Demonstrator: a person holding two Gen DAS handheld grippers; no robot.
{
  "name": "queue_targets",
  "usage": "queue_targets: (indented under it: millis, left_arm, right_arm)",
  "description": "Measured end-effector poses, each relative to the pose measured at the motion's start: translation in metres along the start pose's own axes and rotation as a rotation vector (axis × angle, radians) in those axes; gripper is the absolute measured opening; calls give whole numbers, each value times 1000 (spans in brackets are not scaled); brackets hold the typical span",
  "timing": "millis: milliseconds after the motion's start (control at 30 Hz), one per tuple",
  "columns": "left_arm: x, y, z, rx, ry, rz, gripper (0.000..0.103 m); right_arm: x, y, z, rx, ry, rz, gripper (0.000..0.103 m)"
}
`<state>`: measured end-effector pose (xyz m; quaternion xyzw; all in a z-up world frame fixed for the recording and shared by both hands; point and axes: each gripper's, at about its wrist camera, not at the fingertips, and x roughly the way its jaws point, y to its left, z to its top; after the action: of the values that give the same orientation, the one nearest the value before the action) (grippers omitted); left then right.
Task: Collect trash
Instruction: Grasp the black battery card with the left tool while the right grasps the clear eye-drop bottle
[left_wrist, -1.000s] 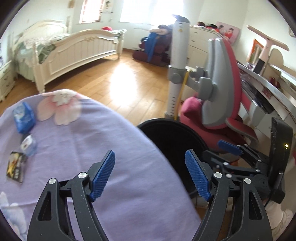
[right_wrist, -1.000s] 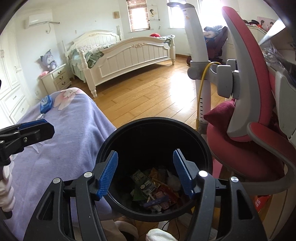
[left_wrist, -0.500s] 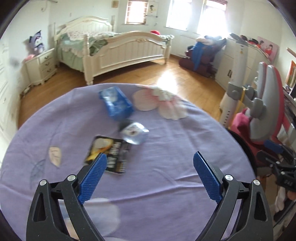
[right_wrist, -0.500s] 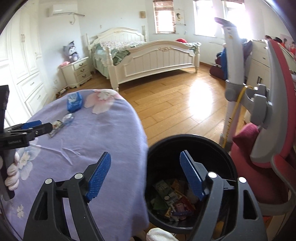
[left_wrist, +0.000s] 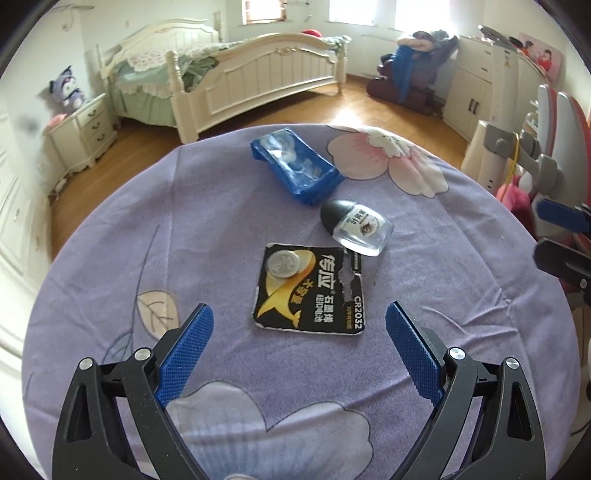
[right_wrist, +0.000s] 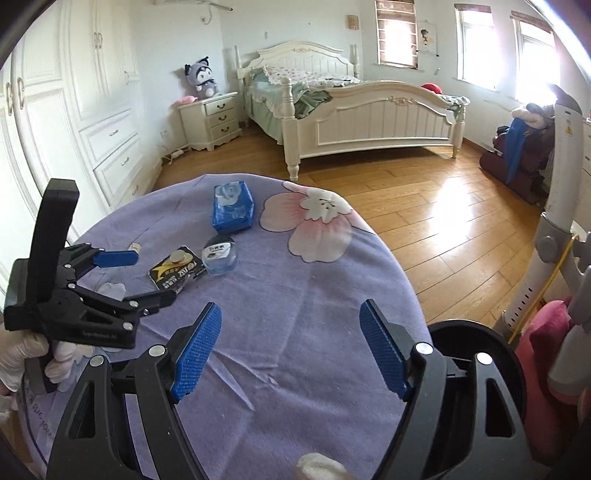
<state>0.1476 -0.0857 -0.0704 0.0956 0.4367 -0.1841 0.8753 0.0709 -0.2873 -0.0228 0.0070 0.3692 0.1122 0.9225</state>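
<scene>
A black and gold battery card (left_wrist: 310, 290) lies on the purple floral tablecloth (left_wrist: 443, 295), with a small clear bottle with a black cap (left_wrist: 356, 227) and a blue tissue pack (left_wrist: 297, 170) behind it. My left gripper (left_wrist: 299, 347) is open and empty, just short of the card. My right gripper (right_wrist: 290, 349) is open and empty over the cloth, nearer the black trash bin (right_wrist: 476, 339). The card (right_wrist: 177, 271), bottle (right_wrist: 219, 254), tissue pack (right_wrist: 232, 206) and left gripper (right_wrist: 144, 278) also show in the right wrist view.
The right gripper's tips (left_wrist: 561, 236) show at the right edge of the left wrist view. A pink and grey chair (right_wrist: 554, 332) stands beside the bin. A white bed (right_wrist: 354, 114), a nightstand (right_wrist: 210, 120) and wooden floor lie beyond the table.
Both grippers have swung left, away from the bin and over the table. The left gripper has closed in on the battery card. Both stay open and empty.
</scene>
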Motion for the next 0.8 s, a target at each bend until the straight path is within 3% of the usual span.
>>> queue_targets:
  millis: [267,433,700,733,800]
  left_arm:
    - [21,9,14,0,38,6,90]
    - [18,14,12,29,0,-9,65]
    - [15,21,9,17,-4,-9,64]
    - [14,24,7,8,-5,-8,64]
    - [11,27,5,-6,-5,-1,64]
  right_arm:
    - [40,25,26,-71,50,41,77]
    - [63,38,38,-100,84,75,77]
    - [104,57,50,-136,154,92,76]
    - [107,58,50,-136,163,92,75]
    - [114,60,49,-135,186,93,63]
